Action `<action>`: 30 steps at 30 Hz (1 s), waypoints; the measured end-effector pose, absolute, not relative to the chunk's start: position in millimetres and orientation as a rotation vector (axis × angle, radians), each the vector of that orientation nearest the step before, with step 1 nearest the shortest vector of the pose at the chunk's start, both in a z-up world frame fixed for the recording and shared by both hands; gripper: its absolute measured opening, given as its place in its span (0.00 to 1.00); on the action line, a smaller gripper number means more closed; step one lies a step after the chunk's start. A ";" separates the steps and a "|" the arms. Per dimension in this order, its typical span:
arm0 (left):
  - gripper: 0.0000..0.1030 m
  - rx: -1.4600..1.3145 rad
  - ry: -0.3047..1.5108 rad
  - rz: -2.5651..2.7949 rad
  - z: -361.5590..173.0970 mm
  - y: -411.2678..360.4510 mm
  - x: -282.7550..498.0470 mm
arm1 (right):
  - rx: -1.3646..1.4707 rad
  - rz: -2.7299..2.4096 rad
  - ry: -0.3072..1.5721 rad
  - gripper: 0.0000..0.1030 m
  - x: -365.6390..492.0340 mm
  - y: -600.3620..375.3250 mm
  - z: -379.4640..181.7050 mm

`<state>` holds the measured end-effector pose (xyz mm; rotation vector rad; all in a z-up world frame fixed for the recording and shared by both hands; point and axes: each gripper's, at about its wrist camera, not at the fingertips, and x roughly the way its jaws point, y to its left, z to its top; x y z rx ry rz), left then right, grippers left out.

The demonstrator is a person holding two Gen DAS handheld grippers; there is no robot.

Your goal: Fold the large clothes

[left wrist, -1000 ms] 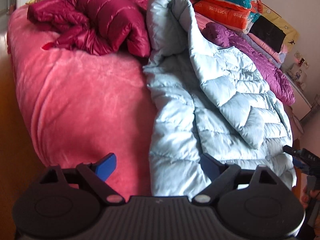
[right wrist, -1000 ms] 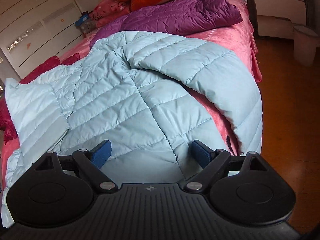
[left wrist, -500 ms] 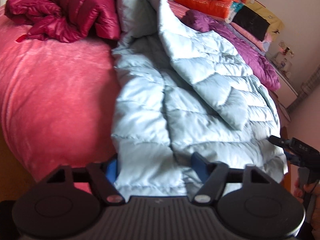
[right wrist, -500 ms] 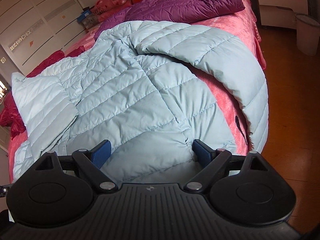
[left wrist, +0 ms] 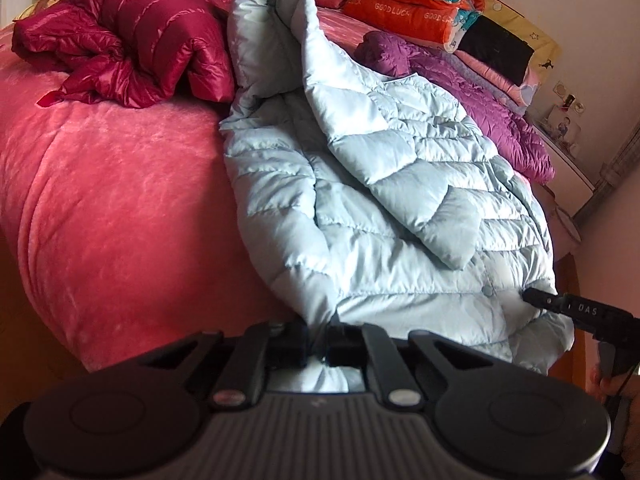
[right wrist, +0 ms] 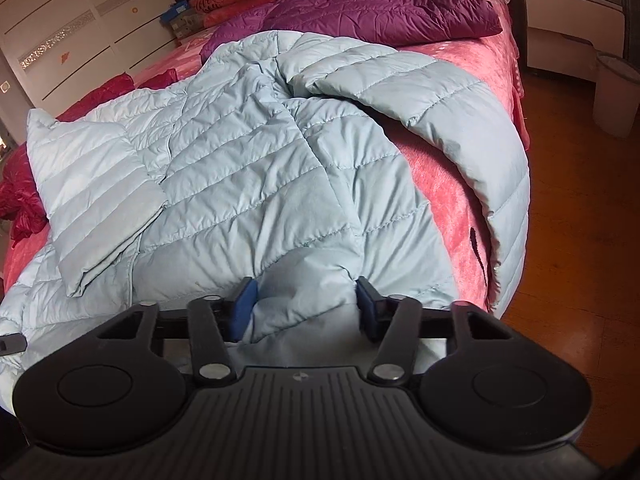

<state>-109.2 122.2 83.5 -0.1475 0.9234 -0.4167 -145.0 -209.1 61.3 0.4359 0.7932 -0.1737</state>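
- A dark red jacket (left wrist: 132, 44) lies bunched at the upper left of the left view, on the pink bed (left wrist: 100, 184).
- The light blue jacket (left wrist: 380, 184) lies spread over the middle of the bed.
- The left gripper (left wrist: 318, 344) has its fingers pinched tight on the blue jacket's near edge.
- The right gripper (right wrist: 306, 308) has its fingers part open, with blue jacket cloth bunched between them.
- A purple jacket (right wrist: 384, 12) lies at the top.

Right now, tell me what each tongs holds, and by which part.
Left tongs: shut on the jacket at its near hem edge. Right tongs: open around hem fabric, not clamped.
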 end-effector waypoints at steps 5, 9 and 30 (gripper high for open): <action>0.03 -0.167 0.901 -0.375 96.2 138.5 -117.0 | 0.389 -0.159 0.827 0.35 -150.3 -195.4 65.5; 0.03 -0.175 0.895 -0.357 101.2 150.8 -125.0 | 0.343 -0.145 0.862 0.29 -156.0 -178.9 70.4; 0.02 -0.214 0.808 -0.297 131.5 193.7 -156.7 | 0.318 -0.189 0.893 0.71 -195.3 -148.8 93.4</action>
